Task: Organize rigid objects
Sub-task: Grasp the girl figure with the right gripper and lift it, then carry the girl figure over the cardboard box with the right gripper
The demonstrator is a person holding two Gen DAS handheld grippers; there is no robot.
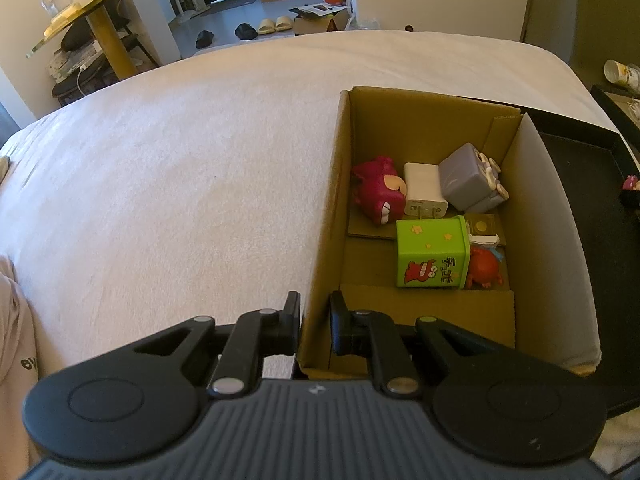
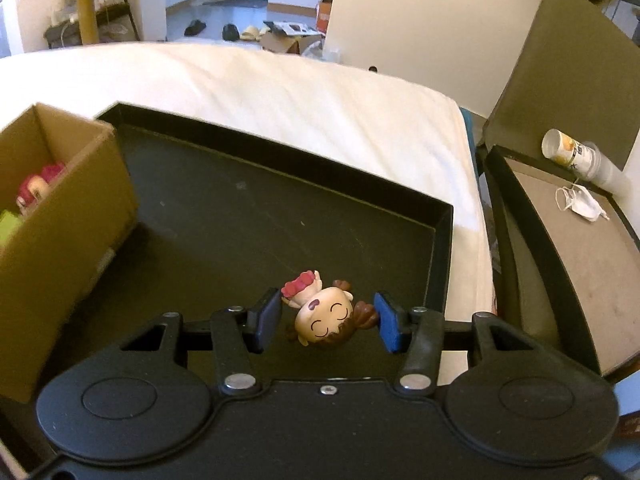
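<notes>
Between the blue pads of the right tongs (image 2: 325, 322) hangs a small doll figurine (image 2: 323, 314), head toward the camera, over the near part of the black tray (image 2: 280, 168). Both pads seem to press it at the sides, one near the red flower skirt and one at the brown pigtail, so the right tongs are closed on it. It looks like hard, smooth plastic: light, stiff, a little slippery, with thin parts that may snap. In judgement the round head is a safer place to grip than the pigtail.

On the left stands the cardboard box (image 1: 400, 120), already holding a green tin (image 1: 430, 254), a white charger (image 1: 424, 194), a grey cube toy (image 1: 466, 180), a red bear toy (image 1: 378, 190) and an orange toy (image 1: 484, 266). The left tongs (image 1: 315, 322) are narrow and pinch the box's near wall. That wall and the crowded far end are probably the obstacles; the near floor of the box is free. Everything rests on a white bed (image 1: 180, 180).
</notes>
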